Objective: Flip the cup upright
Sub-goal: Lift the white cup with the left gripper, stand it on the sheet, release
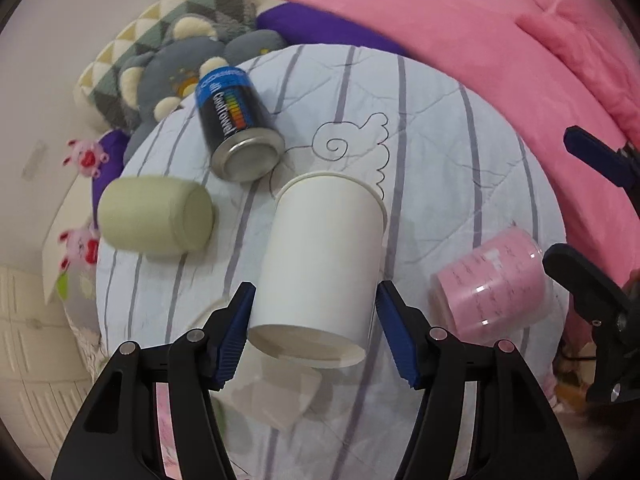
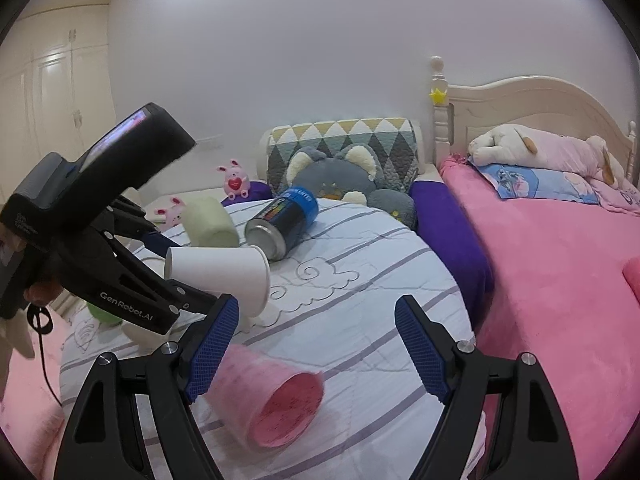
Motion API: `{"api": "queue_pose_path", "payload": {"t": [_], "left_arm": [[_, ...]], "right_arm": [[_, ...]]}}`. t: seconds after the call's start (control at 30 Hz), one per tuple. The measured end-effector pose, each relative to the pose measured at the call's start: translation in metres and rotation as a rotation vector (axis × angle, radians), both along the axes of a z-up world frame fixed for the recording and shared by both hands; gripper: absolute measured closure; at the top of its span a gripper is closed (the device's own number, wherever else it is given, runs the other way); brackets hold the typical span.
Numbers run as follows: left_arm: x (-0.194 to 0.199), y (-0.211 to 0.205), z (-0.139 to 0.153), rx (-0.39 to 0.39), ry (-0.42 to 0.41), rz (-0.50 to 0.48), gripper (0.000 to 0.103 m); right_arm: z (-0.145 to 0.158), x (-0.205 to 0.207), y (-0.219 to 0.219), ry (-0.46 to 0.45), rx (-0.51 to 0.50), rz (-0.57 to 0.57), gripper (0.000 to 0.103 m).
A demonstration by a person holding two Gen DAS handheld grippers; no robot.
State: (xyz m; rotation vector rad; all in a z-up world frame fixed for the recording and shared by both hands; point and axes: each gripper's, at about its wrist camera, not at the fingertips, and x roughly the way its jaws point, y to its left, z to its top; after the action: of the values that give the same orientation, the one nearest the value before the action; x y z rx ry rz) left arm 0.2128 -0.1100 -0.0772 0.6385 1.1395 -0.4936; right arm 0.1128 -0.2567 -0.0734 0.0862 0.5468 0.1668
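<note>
My left gripper (image 1: 316, 312) has its blue ribbed pads on either side of the white paper cup (image 1: 320, 264), near the cup's base. The pads sit right at the cup wall, though I cannot tell whether they press on it. The cup is tilted, base toward my camera and rim pointing away, raised off the striped quilt (image 1: 440, 184); from the right wrist view it hangs almost on its side (image 2: 218, 272).

My right gripper (image 2: 316, 344) is spread wide and holds nothing. Just below its left pad lies a translucent pink plastic cup (image 2: 280, 400) on its side, mouth facing my camera.

Beyond the white cup, just past its rim, a black-and-blue metal can (image 1: 236, 124) lies on its side, shiny bottom toward me. Left of the white cup rests a pale green cylinder (image 1: 156, 216) with a soft, fuzzy look, also on its side. Behind the can sits a grey plush toy (image 1: 176, 68) against a triangle-patterned cushion (image 1: 168, 20). To the right of the white cup, a fleecy pink blanket (image 1: 460, 40) covers the bed.
</note>
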Motion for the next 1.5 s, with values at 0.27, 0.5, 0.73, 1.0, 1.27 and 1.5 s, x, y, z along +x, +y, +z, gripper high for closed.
{"api": "queue_pose_path", "payload": {"t": [0.27, 0.5, 0.73, 1.0, 1.27, 1.5], "left_arm": [[-0.035, 0.015, -0.002, -0.002, -0.028, 0.09, 0.041], [-0.071, 0.03, -0.007, -0.07, -0.054, 0.178, 0.041], [-0.104, 0.047, -0.016, -0.137, -0.088, 0.273, 0.041], [-0.123, 0.066, -0.031, -0.203, -0.109, 0.351, 0.04], [-0.141, 0.092, -0.035, -0.386, -0.079, 0.366, 0.018], [-0.165, 0.125, -0.016, -0.417, -0.241, 0.42, 0.009]], "right_arm": [[0.006, -0.014, 0.009, -0.013, -0.003, 0.009, 0.021], [0.005, -0.024, 0.017, -0.006, -0.01, 0.013, 0.021], [0.005, -0.035, 0.029, 0.006, -0.02, 0.02, 0.021], [-0.001, -0.042, 0.049, 0.03, -0.031, 0.036, 0.021], [0.005, -0.053, 0.067, 0.053, -0.019, 0.027, 0.021], [0.011, -0.06, 0.084, 0.116, 0.069, 0.027, 0.021]]}}
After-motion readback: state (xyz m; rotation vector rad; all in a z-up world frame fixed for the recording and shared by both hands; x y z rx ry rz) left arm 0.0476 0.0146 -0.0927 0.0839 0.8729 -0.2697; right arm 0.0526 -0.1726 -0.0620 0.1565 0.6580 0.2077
